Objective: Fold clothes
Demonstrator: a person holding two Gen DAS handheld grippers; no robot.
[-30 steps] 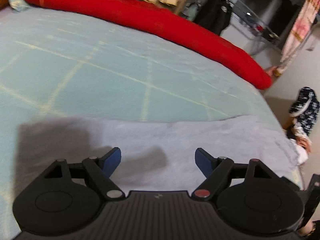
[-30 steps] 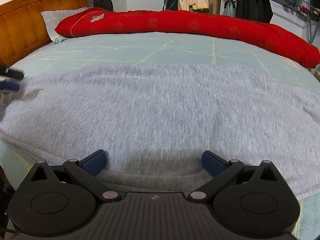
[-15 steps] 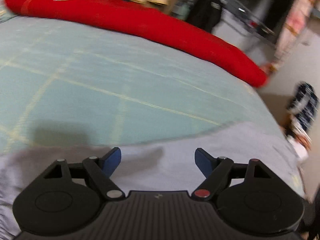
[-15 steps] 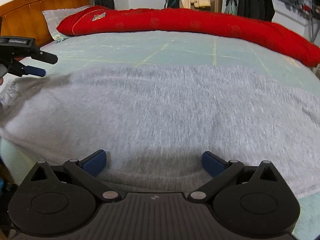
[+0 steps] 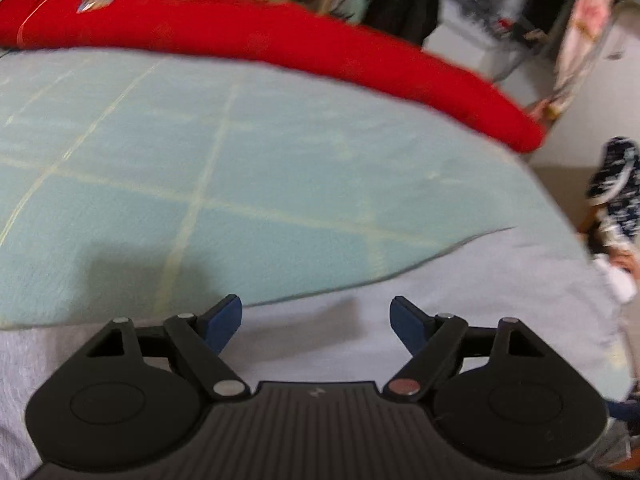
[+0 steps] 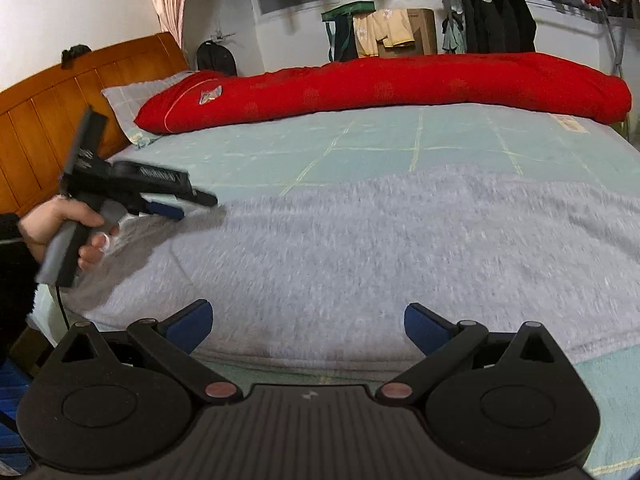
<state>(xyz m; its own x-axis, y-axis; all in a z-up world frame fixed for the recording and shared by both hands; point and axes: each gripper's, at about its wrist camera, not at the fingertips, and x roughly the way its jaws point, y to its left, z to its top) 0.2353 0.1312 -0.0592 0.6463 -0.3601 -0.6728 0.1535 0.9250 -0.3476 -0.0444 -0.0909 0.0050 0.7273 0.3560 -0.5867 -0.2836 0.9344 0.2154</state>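
Grey knit fabric, the garment (image 6: 380,248) you are folding, lies spread flat across the near half of the bed (image 6: 400,140), its far edge running over the pale green checked sheet. Your right claw (image 6: 308,322) hangs over the garment's near hem with its jaws spread wide and nothing between the blue pads (image 6: 188,326). Your left claw (image 5: 316,320) stands just as wide apart above the garment's other end, empty too, its pads clear of the cloth as far as the blurred left wrist view shows. From the right wrist view the left claw appears at the left side of the bed, gripped in your hand (image 6: 60,228), its tips over the garment's far left corner; whether they touch the fabric cannot be told. A long red quilt (image 6: 380,88) is rolled along the far side of the bed, with a grey pillow (image 6: 132,96) tucked against the wooden headboard (image 6: 60,108). Dark jackets (image 6: 496,20) hang on a rail behind.
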